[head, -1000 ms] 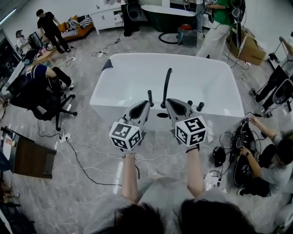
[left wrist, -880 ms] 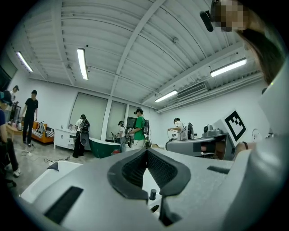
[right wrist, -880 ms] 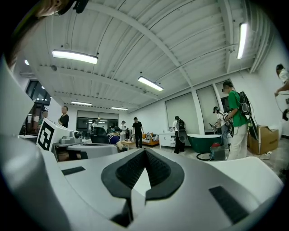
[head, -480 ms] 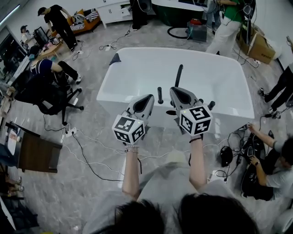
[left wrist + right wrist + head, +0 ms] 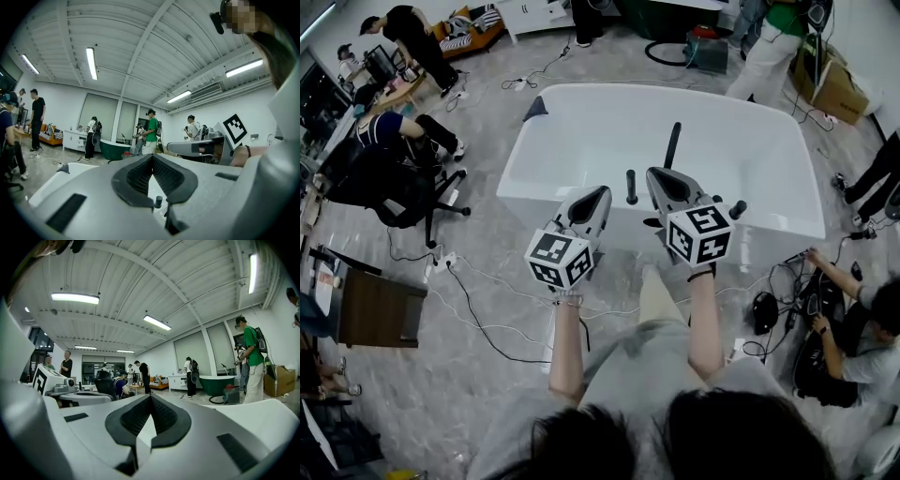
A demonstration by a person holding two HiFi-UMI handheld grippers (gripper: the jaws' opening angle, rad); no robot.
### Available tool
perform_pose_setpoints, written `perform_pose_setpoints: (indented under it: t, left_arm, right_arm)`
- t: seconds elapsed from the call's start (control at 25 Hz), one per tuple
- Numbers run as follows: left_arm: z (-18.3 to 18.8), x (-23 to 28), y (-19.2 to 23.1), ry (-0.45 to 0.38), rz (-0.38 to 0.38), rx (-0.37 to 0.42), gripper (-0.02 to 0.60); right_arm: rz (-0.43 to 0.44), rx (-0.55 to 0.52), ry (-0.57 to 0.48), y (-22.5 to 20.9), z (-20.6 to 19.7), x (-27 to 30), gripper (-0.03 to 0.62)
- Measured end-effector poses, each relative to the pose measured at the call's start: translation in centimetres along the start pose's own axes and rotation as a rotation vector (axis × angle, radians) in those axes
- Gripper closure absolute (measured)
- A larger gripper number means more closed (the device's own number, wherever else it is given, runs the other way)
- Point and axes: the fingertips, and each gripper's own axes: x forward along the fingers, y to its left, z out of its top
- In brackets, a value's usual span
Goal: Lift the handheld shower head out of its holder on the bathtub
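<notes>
A white bathtub (image 5: 581,122) fills the middle of the head view. On its near rim the black handheld shower head (image 5: 673,145) stands upright in its holder, with a short black post (image 5: 630,186) to its left and a black knob (image 5: 738,208) to its right. My left gripper (image 5: 602,192) is level, shut and empty, with its tip just left of the post. My right gripper (image 5: 653,172), also shut and empty, has its tip just below and left of the shower head's base. In the left gripper view the post (image 5: 158,201) shows through the gap below the closed tips (image 5: 152,157).
Cables (image 5: 478,309) trail over the marble floor left of my legs. An office chair (image 5: 394,192) and a seated person are at the left. A person crouches among gear at the right (image 5: 853,328). A dark green tub (image 5: 220,383) and standing people are behind.
Both grippers have moved forward toward the tub's near rim, still shut. The tub and its black fittings now sit closer below the gripper tips.
</notes>
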Motion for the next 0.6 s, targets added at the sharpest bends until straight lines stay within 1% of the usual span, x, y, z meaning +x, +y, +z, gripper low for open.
perform_pose_setpoints:
  t: [0.2,0.32,0.44,0.6]
  left_arm:
    - [-1.4,1.9,1.3,0.033,-0.004,-0.018,0.575]
    - [-2.3,3.0,1.8,0.049,-0.019,-0.049,0.575]
    - [-3.3,4.1,2.5,0.038,-0.026,-0.098,0.575]
    - [-4.9,5.5,2.6,0.032,-0.033,-0.135,0.575]
  right_arm:
    - [-0.019,0.012,0.013,-2.2,-0.9,1.9,0.594]
    - [-0.026,0.035,0.026,-3.0,-2.0,3.0,0.594]
    - [-0.021,0.039,0.068,-3.0,-4.2,3.7,0.594]
    - [-0.028,0.043,0.096,-4.1,-6.1,4.2,0.594]
